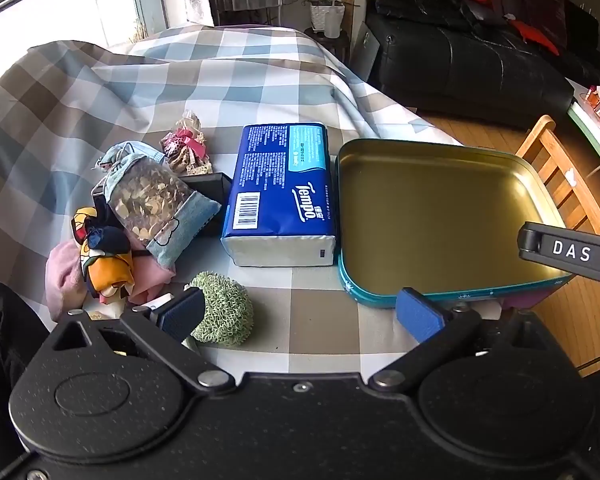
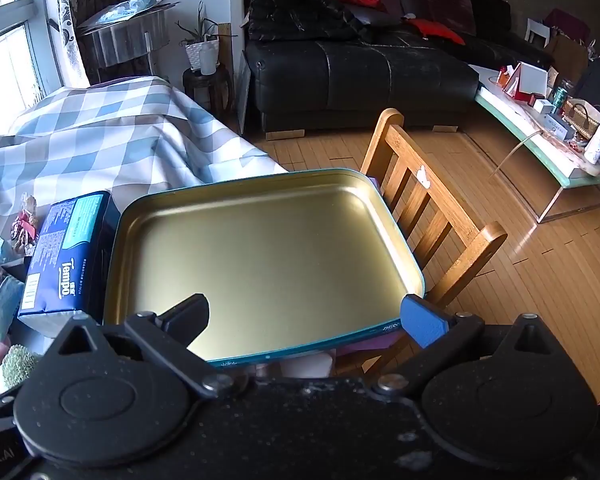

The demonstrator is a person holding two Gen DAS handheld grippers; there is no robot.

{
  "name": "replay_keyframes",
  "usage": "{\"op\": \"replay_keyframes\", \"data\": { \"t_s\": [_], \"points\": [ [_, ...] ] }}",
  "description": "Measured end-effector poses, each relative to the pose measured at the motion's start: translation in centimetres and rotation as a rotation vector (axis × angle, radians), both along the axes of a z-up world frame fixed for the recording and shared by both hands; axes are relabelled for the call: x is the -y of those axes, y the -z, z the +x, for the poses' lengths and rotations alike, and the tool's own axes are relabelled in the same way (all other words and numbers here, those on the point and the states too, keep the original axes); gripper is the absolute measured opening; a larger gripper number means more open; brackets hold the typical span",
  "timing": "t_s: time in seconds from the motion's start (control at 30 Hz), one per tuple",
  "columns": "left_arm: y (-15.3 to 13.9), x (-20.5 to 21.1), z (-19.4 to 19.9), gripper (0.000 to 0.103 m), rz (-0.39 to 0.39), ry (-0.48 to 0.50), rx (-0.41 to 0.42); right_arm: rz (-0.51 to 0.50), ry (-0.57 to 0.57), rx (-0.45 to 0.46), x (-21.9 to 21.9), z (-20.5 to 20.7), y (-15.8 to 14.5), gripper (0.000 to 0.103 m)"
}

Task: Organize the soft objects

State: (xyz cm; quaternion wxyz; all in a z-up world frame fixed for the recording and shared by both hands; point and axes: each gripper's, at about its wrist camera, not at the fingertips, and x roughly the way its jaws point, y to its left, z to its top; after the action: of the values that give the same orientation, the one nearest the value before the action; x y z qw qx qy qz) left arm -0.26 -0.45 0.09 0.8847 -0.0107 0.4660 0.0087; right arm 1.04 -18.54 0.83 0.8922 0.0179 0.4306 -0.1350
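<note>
Blue plastic wraps the rectangular pack of tissues (image 1: 278,196), and we read the white word "Tempo" on its top, beside a barcode. It lies on the table (image 1: 320,312), which is covered with a checked blue, beige and white cloth, and it touches the left side of the shallow golden metal tray with a teal rim (image 1: 440,216).

We hold the left tongs (image 1: 300,314) released, with nothing between the blue pads. The round green knitted ball (image 1: 226,308) lies just beside the left pad. Behind it is a heap of soft things: the orange patterned cloth bundle (image 1: 104,264), the pale blue pouch with a clear window (image 1: 156,204) and the small pink floral sachet (image 1: 186,148).

We read "DAS" on a black arm at the right edge of the left wrist view. The right tongs (image 2: 304,316) are released too, over the near edge of the tray. A wooden chair (image 2: 432,216) stands just beside the tray.
</note>
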Motion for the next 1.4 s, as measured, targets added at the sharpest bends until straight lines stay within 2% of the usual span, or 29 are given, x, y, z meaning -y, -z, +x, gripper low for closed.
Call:
{"op": "replay_keyframes", "data": {
  "t_s": [1.4],
  "points": [
    [0.72,0.19,-0.14,0.098,0.002,0.012,-0.03,0.0,-0.009,-0.005,-0.03,0.04,0.55,0.102]
  ]
}}
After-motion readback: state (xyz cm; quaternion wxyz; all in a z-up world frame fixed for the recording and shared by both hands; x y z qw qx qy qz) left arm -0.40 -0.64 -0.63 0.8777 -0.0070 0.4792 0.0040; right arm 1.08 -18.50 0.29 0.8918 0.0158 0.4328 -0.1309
